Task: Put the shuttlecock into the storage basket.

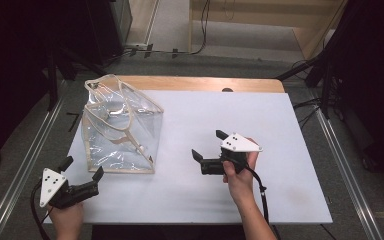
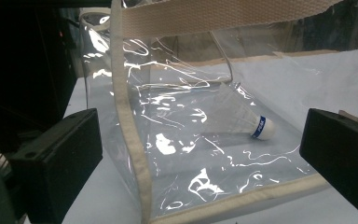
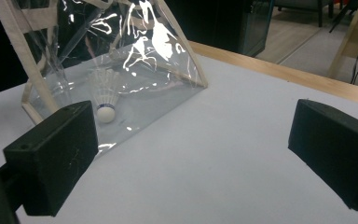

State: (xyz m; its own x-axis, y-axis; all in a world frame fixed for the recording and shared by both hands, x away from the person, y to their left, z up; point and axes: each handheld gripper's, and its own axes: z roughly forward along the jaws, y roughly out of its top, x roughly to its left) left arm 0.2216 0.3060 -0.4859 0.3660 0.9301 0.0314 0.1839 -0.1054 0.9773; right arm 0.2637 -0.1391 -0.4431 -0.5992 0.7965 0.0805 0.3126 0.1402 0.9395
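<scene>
Two grippers: left gripper and right gripper, both wide apart, empty.
Risk: clear bag tips, shuttlecock rolls if nudged.

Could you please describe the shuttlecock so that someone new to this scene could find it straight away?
On the white table top, look to the left half, where a clear plastic bag with beige trim stands. The shuttlecock lies inside it on the bottom. It is the bag's white feathered cone, with a blue band round its rounded cork tip.
</scene>
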